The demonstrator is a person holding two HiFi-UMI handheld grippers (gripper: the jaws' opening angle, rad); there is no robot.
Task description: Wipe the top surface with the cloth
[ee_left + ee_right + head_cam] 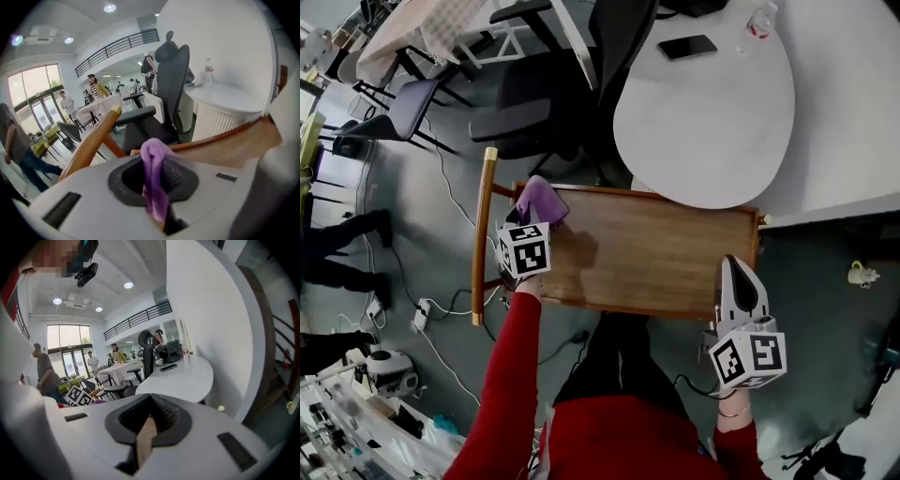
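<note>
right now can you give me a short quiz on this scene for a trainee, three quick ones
1. Pick one: what do the jaws of the left gripper hold? A) a sponge B) a purple cloth C) nothing
2. True or false: the cloth is at the right end of the wooden table top.
3. Fill in: the phone lies on the ___ table (colour).

Key: 1 B; 2 false, it is at the left end; 3 white.
</note>
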